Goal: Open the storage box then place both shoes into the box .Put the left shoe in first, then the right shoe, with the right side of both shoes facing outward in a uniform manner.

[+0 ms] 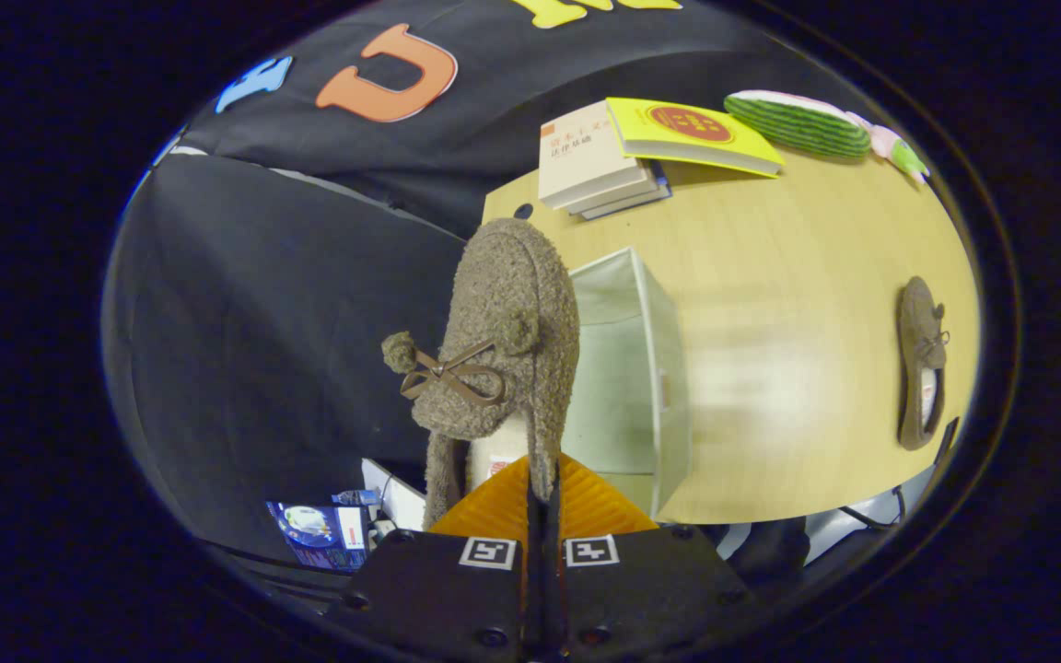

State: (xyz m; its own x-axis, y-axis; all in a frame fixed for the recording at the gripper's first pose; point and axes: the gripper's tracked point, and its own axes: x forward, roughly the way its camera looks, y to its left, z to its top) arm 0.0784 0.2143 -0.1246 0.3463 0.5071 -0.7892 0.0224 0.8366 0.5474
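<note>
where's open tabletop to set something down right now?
Biggest bare patch: table between the storage box and the second shoe, reaching toward the books. Crowded: far edge with books and the watermelon toy. The gripper is shut on the held shoe beside the box.
</note>
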